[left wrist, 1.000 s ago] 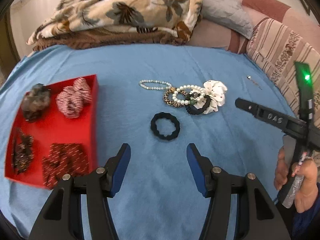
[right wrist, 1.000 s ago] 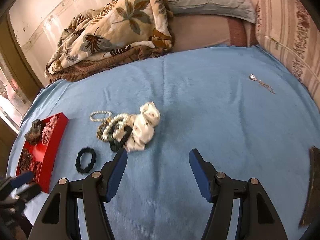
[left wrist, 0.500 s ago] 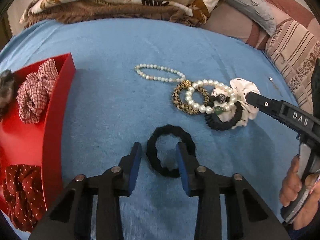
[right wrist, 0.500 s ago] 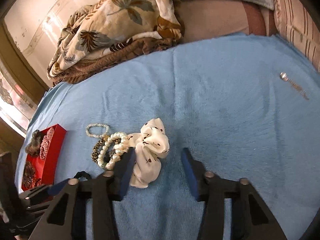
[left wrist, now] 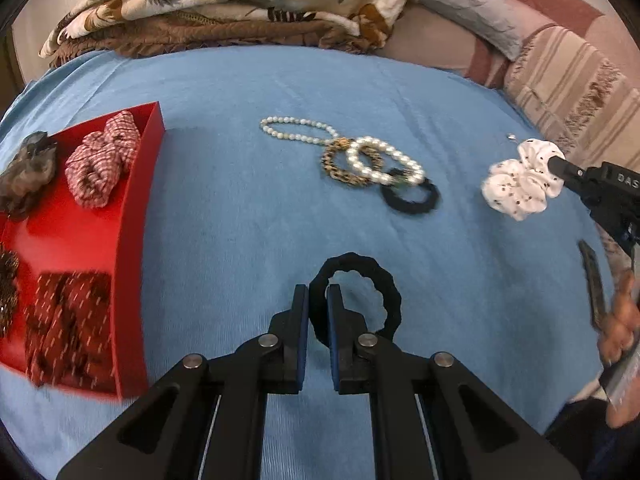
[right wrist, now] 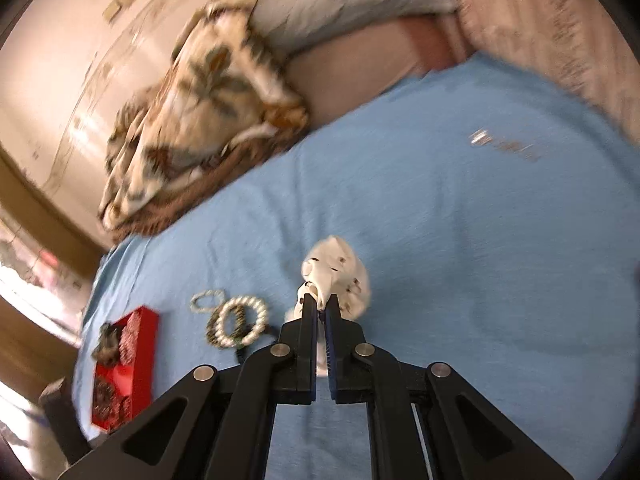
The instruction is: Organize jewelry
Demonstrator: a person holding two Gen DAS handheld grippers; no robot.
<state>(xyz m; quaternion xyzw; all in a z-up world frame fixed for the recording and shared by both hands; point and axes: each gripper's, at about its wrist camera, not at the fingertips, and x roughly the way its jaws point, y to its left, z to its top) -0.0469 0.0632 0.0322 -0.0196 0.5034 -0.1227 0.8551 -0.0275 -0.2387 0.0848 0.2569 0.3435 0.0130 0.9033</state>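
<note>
Left gripper (left wrist: 318, 294) clamped on our black scrunchie (left wrist: 356, 294), loop trailing right | right gripper (right wrist: 320, 304) pinching white scrunchie (right wrist: 336, 276), we hold it above sheet (right wrist: 460, 240)

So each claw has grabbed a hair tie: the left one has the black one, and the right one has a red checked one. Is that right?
Not quite. The right claw is shut on the white spotted scrunchie, as the right wrist view shows. The red checked scrunchie lies in the red tray. The left claw does grip the black hair tie.
</note>
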